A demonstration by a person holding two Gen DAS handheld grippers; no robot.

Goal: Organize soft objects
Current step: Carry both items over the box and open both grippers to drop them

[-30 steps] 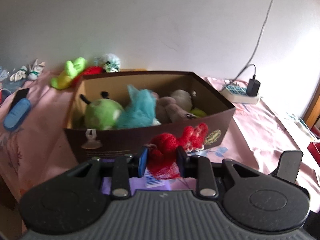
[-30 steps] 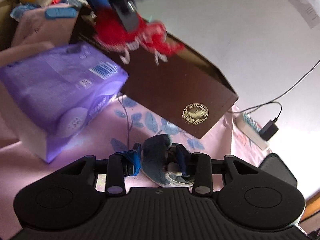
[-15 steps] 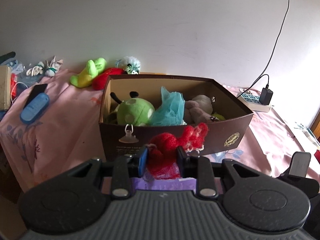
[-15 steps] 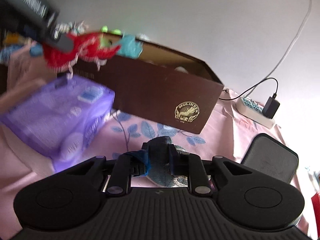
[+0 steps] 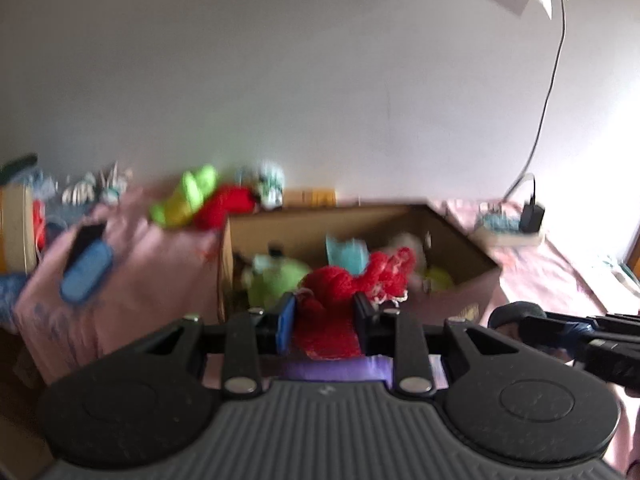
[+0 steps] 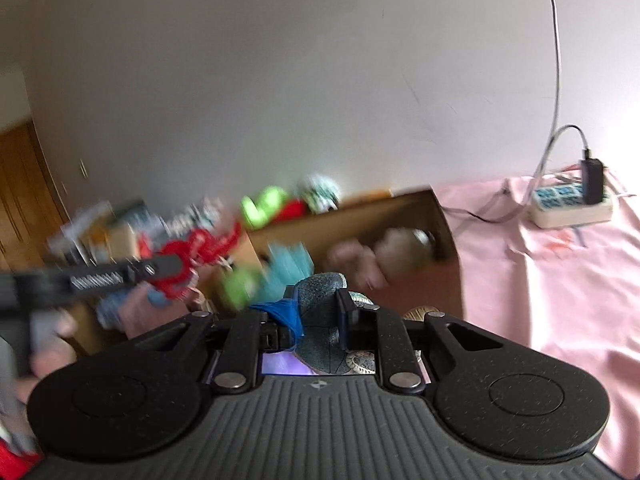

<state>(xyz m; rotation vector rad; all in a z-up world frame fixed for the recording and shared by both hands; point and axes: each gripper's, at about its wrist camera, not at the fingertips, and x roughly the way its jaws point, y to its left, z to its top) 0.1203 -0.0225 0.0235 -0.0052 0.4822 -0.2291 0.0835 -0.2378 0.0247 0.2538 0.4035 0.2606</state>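
My left gripper point(image 5: 324, 314) is shut on a red knitted soft toy point(image 5: 344, 286), held just in front of the brown cardboard box point(image 5: 472, 252). Inside the box lie a green plush point(image 5: 280, 280), a teal fluffy piece point(image 5: 346, 254) and a grey-brown plush point(image 6: 400, 252). My right gripper point(image 6: 318, 310) is shut on a dark blue-grey soft piece point(image 6: 320, 288) with a blue tassel, raised before the box's near wall. The left gripper with the red toy point(image 6: 188, 256) appears at the left in the right wrist view. Both views are blurred.
A lime-green toy point(image 5: 188, 196), a red toy point(image 5: 228, 204) and a small white-teal toy point(image 5: 272, 184) lie behind the box on the pink cloth point(image 5: 152, 264). A blue case point(image 5: 86, 268) sits left. A power strip point(image 6: 572, 204) with a plugged charger lies right. A purple pack point(image 5: 332, 368) is below.
Both grippers have risen, so the box's inside shows from higher up. The right gripper closed on the blue-grey piece, lifted it off the cloth and rolled level.
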